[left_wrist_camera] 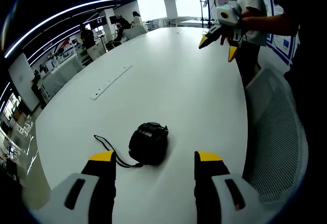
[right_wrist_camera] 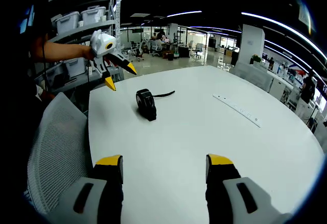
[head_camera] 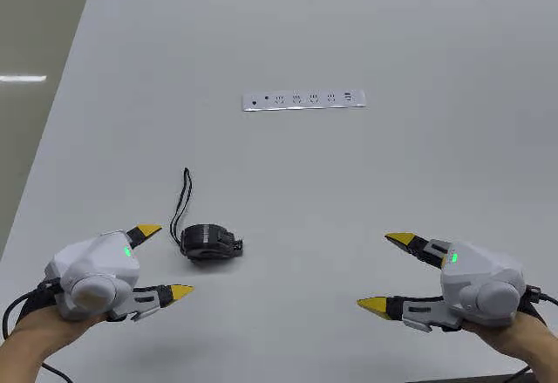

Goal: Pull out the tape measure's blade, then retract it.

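White table (head_camera: pixel 392 34), wide and bare-topped, stands in an open office. A white power strip (head_camera: pixel 303 99) lies flat toward the middle of it, parallel to the near edge.

The tape measure (head_camera: pixel 209 242) lies on the near left part of the table, close to the near edge. It is near the left gripper (head_camera: pixel 166 260), just beyond its yellow tips and slightly to the right, and does not touch them. In the left gripper view the black case sits just ahead of the jaws, in line with the gap between them. The right gripper (head_camera: pixel 384 271) is well apart from the tape measure, off to the right along the near edge, with bare tabletop between them.

Both grippers are spread wide, and neither has hold of anything.

The case's long axis runs roughly along the near edge. A small projecting part at its right end points toward the right gripper; I cannot tell whether that is the blade's hook. The blade is not drawn out. A thin black cord (head_camera: pixel 180 204) leaves the left end of the case and loops away toward the far edge.

A white mesh chair (left_wrist_camera: pixel 276 132) stands at the near edge.
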A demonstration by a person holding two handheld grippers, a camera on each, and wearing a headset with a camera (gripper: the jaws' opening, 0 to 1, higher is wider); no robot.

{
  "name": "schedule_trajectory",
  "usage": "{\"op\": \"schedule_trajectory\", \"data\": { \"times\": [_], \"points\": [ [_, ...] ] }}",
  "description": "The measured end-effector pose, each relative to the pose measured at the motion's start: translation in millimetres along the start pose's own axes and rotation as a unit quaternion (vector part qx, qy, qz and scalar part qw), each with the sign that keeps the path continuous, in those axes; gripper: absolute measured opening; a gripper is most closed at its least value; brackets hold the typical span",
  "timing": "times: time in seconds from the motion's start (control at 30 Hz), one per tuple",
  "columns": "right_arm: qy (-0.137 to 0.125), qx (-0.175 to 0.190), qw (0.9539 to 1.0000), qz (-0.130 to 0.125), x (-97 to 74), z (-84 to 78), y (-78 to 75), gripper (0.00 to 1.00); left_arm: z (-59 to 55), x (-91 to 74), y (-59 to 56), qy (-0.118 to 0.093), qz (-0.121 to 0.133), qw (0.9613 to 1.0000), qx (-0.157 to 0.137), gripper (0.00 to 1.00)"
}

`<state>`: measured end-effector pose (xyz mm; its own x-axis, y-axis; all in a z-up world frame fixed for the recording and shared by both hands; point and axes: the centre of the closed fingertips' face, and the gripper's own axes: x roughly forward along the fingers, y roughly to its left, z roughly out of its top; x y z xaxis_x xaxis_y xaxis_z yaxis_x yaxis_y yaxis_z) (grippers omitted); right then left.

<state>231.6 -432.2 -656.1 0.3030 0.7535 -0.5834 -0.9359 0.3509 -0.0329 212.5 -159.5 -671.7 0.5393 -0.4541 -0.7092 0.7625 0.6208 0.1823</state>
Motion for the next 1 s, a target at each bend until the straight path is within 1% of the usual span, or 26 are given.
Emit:
{"op": "schedule_trajectory", "data": {
  "times": [0.23,0.47,0.73,0.83,1.0],
  "points": [
    [0.002,-0.014,0.9997,0.017,16.1,0.0,-3.1,0.61,-1.3,14.7,4.2,0.012,-0.017,0.9995,0.023,0.55],
    [0.005,-0.028,0.9990,0.035,33.8,0.8,-6.4,0.57,-5.8,29.4,10.1,0.031,-0.036,0.9975,0.052,0.52],
    [0.005,-0.041,0.9974,0.059,54.7,3.1,-7.2,0.54,-13.6,43.3,15.8,0.052,-0.059,0.9936,0.082,0.46],
    [0.004,-0.048,0.9964,0.069,63.3,3.4,-6.7,0.52,-18.4,49.0,16.9,0.061,-0.071,0.9911,0.094,0.45],
    [0.003,-0.055,0.9948,0.085,77.5,3.5,-4.8,0.50,-22.9,56.5,19.8,0.071,-0.083,0.9884,0.106,0.43]
  ]
}}
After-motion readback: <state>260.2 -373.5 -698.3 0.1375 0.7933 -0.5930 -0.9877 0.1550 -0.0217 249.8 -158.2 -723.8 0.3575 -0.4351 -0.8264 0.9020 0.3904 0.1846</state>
